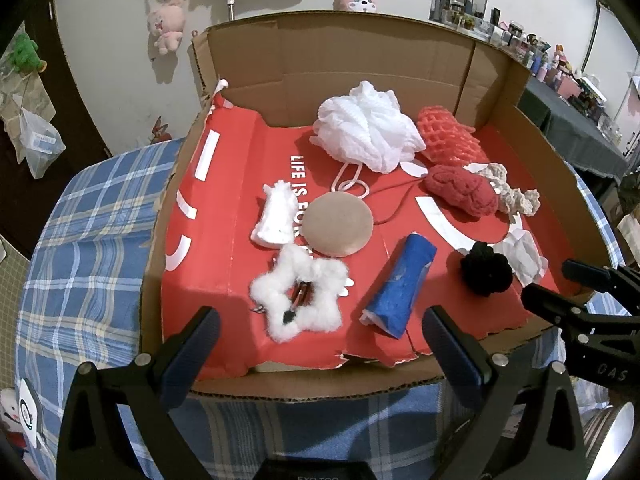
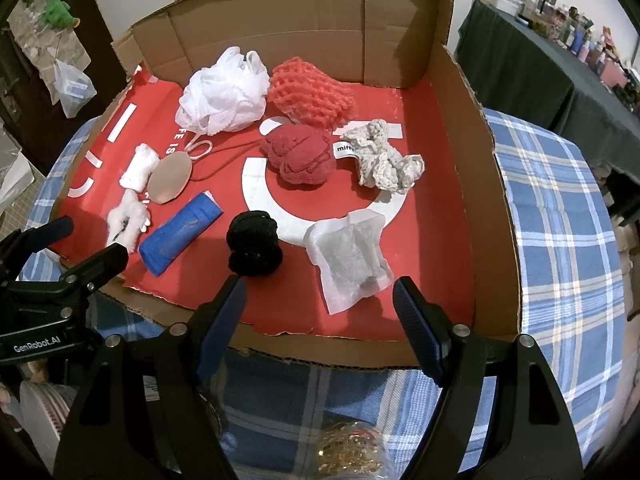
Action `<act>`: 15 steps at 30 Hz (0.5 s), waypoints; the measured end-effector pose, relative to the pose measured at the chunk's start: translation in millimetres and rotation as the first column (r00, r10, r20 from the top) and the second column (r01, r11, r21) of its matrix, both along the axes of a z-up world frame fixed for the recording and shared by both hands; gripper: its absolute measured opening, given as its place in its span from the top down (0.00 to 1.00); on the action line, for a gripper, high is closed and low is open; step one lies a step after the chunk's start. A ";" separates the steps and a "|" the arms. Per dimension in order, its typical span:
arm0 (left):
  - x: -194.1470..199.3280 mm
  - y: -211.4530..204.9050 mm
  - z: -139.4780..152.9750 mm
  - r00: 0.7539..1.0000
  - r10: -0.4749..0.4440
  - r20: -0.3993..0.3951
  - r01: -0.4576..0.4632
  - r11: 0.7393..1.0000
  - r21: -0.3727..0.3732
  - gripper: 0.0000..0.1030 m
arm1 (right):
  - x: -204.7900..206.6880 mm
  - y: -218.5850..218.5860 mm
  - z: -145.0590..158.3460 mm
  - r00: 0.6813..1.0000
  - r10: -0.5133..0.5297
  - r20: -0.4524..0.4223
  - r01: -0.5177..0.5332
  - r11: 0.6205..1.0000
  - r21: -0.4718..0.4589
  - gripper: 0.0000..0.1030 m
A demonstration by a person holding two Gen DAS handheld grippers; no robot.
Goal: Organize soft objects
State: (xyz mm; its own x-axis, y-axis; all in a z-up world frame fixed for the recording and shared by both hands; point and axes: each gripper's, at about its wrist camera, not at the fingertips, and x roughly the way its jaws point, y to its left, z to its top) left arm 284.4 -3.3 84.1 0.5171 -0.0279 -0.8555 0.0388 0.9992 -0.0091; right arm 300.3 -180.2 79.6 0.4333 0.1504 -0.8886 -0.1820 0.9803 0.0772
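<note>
Flattened cardboard box (image 2: pixel 472 152) as sorting tray beyond both grippers, soft items loose and apart for single picking: white mesh pouf (image 2: pixel 224 92) farthest, blue roll (image 1: pixel 396 284) and black pompom (image 2: pixel 254 248) nearest; left gripper (image 1: pixel 320 344) and right gripper (image 2: pixel 320 312) tilted downward at near edge, wide apart, empty.

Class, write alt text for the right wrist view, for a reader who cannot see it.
An open right claw hovers at the near edge of a red-lined cardboard box holding soft items: a black yarn ball, white pouch, blue roll, red yarn and white mesh pouf.
</note>
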 end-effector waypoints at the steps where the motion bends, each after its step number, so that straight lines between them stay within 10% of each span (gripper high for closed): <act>1: 0.3 0.0 -0.1 1.000 -0.001 0.000 0.001 1.000 -0.001 0.00 | 0.1 -0.7 0.0 1.000 0.000 0.000 0.000 1.000 0.002 0.27; 15: 0.7 0.4 -0.1 1.000 0.000 0.000 0.000 1.000 -0.002 0.00 | 0.9 -1.4 -0.1 1.000 0.002 -0.001 -0.002 1.000 0.006 0.27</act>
